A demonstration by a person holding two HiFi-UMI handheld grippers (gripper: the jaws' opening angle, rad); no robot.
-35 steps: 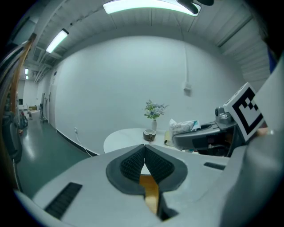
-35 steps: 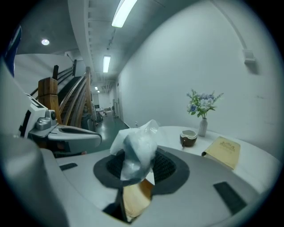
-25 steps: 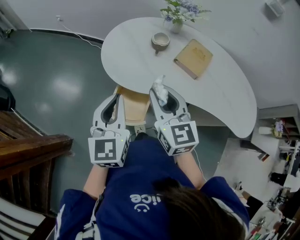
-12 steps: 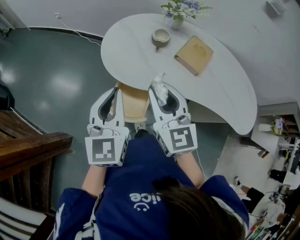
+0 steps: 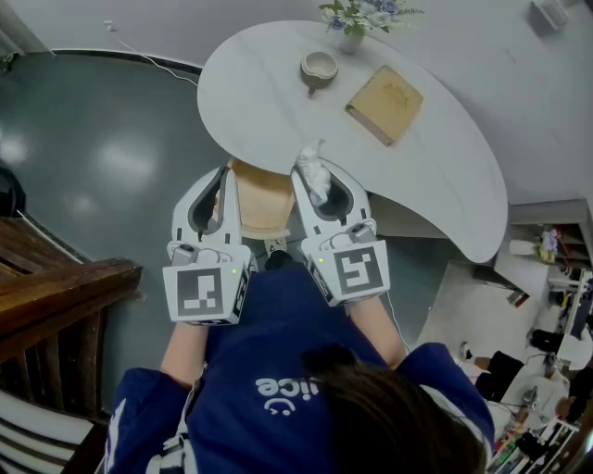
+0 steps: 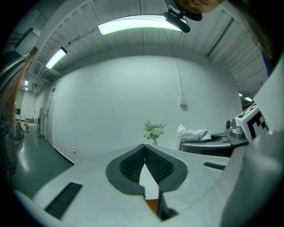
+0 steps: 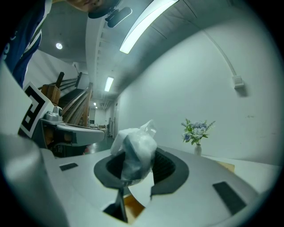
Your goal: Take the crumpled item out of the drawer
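A crumpled white plastic item (image 5: 315, 178) sticks up between the tips of my right gripper (image 5: 312, 171), which is shut on it, just off the table's near edge. In the right gripper view the crumpled item (image 7: 134, 150) fills the gap between the dark pads (image 7: 166, 168). Below and between the two grippers the wooden drawer (image 5: 260, 199) stands pulled out from under the white table (image 5: 269, 102). My left gripper (image 5: 226, 172) is level with the right one over the drawer's left side. Its tips (image 6: 144, 147) meet with nothing between them.
On the table stand a flower vase (image 5: 350, 28), a small cup (image 5: 317, 72) and a tan book-like box (image 5: 384, 100). A dark wooden stair rail (image 5: 56, 296) lies to the left. The floor (image 5: 111, 157) is grey-green. Shelves with clutter (image 5: 547, 278) are at the right.
Both grippers have drifted slightly toward the person; the left one has also edged left. The crumpled item stays in the right gripper's jaws.
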